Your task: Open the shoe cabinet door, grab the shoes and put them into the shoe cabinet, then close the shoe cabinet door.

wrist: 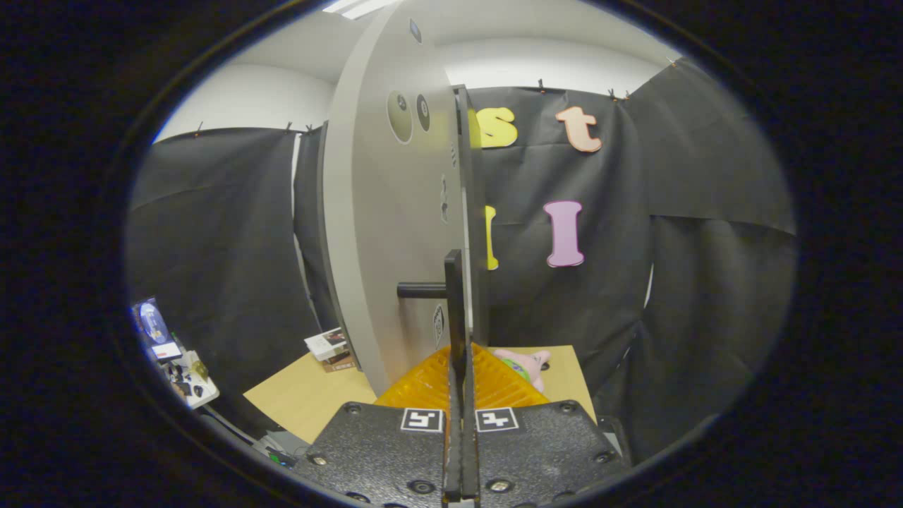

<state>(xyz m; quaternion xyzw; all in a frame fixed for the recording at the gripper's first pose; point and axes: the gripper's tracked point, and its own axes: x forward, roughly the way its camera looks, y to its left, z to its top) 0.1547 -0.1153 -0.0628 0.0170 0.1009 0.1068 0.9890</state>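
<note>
Your tongs (460,367) are pressed together, empty, level, pointing along the edge of the grey cabinet door (384,233) beside its black handle (421,290).

Pink plush toy (525,365), wooden tabletop (310,395), small boxes (329,348)

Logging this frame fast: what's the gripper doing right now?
Gripper: fingers closed together, nothing visible between them, beside the cabinet door's edge near its handle.

You have black cloth (226,233) hung as the booth wall all round you, with a white wall (254,99) above it. A pale wooden table (310,398) sits below; ceiling light (356,7) glows overhead.
</note>
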